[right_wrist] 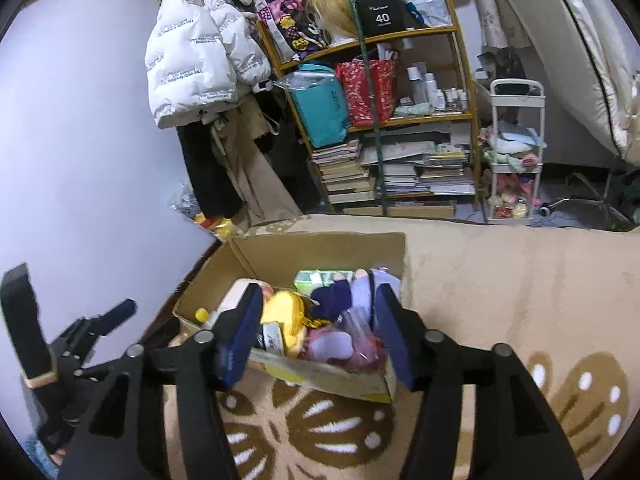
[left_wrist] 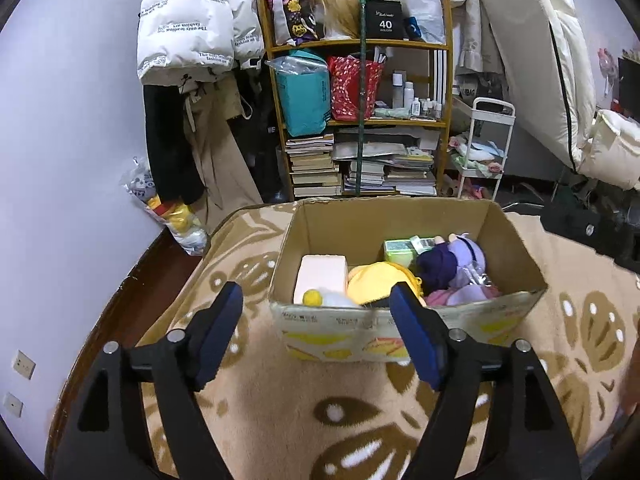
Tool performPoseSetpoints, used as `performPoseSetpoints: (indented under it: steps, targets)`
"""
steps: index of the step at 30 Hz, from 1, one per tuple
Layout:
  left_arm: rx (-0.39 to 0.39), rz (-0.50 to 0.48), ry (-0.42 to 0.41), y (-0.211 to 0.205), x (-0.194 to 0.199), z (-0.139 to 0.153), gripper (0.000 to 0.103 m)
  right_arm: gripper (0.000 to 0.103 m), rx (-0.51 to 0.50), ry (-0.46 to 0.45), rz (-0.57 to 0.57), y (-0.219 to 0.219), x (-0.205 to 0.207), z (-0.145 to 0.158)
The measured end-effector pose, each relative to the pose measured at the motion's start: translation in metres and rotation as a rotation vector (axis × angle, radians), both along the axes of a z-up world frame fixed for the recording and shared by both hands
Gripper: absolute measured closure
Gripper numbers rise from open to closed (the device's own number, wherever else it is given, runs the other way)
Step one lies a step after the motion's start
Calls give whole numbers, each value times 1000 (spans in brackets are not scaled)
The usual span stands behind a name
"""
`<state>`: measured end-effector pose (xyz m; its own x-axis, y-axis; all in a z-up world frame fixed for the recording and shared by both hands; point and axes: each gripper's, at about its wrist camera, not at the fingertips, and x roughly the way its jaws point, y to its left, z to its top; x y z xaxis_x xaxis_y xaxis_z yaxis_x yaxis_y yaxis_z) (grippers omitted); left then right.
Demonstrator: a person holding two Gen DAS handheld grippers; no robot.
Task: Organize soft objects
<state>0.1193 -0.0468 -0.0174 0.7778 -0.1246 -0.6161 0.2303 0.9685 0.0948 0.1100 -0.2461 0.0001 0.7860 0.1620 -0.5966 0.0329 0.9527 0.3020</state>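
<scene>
An open cardboard box (left_wrist: pixel 400 322) stands on the beige patterned blanket (left_wrist: pixel 288 404). Inside lie a yellow plush (left_wrist: pixel 378 280), a purple-haired doll (left_wrist: pixel 460 262), a pink block (left_wrist: pixel 322 276), a green pack (left_wrist: pixel 398 249) and a pink soft toy (left_wrist: pixel 460 296). My left gripper (left_wrist: pixel 316 334) is open and empty, just in front of the box's near wall. My right gripper (right_wrist: pixel 316 330) is open and empty above the box's near edge (right_wrist: pixel 320 372); the yellow plush (right_wrist: pixel 286 312) and doll (right_wrist: pixel 360 288) show between its fingers. The left gripper (right_wrist: pixel 100 320) appears at the left of the right wrist view.
A wooden shelf (left_wrist: pixel 360 120) with bags, bottles and stacked books stands behind the box. A white puffer jacket (left_wrist: pixel 188 28) hangs at the left. A white cart (left_wrist: pixel 484 148) with soft items stands right of the shelf. A plastic bag of toys (left_wrist: pixel 172 208) leans on the wall.
</scene>
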Motion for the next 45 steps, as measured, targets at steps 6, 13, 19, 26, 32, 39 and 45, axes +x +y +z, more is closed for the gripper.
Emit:
performPoseSetpoints:
  steps: [6, 13, 19, 26, 32, 39, 45]
  targets:
    - [12, 12, -35, 4, -21, 19, 5, 21, -101, 2, -9, 9, -25, 15]
    - [43, 43, -64, 17, -42, 38, 4, 7, -210, -27, -4, 17, -54, 40]
    - [75, 48, -92, 24, -67, 55, 4, 0, -220, -56, 20, 21, -75, 55]
    - [55, 63, -101, 36, -90, 64, 4, 0, -244, -57, 22, 29, -96, 55]
    - [24, 89, -148, 51, -116, 72, 4, 0, -242, -93, -17, 25, -119, 58]
    - [39, 87, -188, 59, -138, 71, 4, 0, -272, -182, -33, 30, -142, 63]
    - [20, 82, -216, 58, -140, 64, 4, 0, -294, -219, -31, 34, -147, 57]
